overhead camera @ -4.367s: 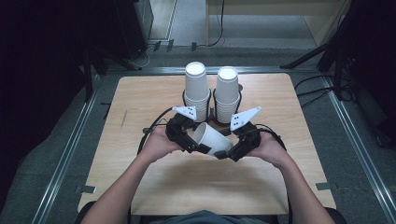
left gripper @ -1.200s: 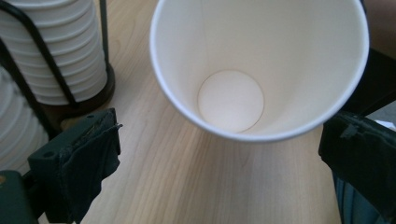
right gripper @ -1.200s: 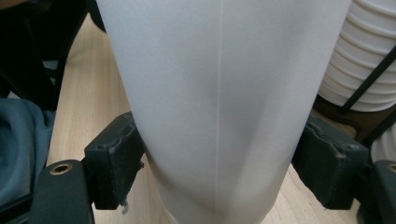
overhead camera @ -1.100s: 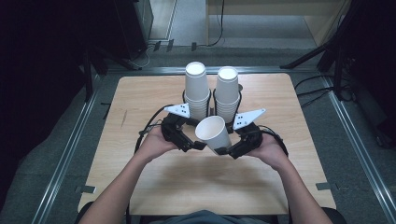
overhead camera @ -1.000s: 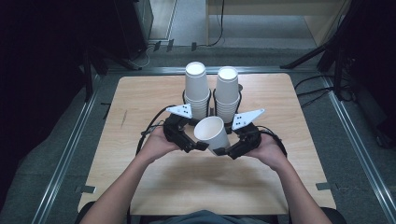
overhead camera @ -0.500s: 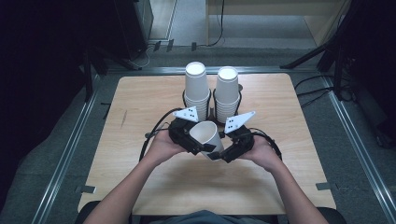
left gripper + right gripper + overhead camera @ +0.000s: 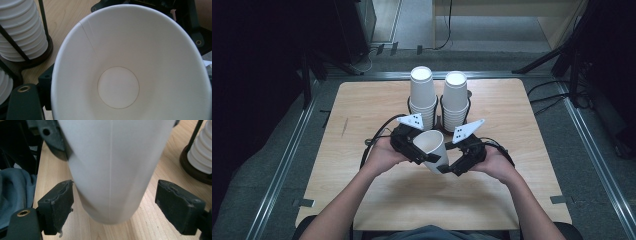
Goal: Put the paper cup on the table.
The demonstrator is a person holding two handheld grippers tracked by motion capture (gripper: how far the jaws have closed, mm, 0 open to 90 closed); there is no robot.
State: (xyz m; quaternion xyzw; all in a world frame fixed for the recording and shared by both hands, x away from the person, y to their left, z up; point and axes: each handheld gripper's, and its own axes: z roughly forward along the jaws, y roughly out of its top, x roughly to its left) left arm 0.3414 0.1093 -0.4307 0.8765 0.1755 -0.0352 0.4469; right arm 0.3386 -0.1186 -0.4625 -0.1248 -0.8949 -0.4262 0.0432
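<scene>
A white paper cup (image 7: pixel 432 150) sits tilted between the 2 grippers, above the middle of the wooden desk (image 7: pixel 362 110), its mouth facing up and toward the left gripper (image 7: pixel 409 145). In the left gripper view the open mouth is right up against the camera; that gripper's jaws have just been closing on the cup's rim and pinch it. The right gripper (image 7: pixel 457 165) is at the cup's base, jaws spread, 1 on each side of the narrow end with a gap showing. Behind stand 2 cup stacks (image 7: pixel 439 100) in black holders.
</scene>
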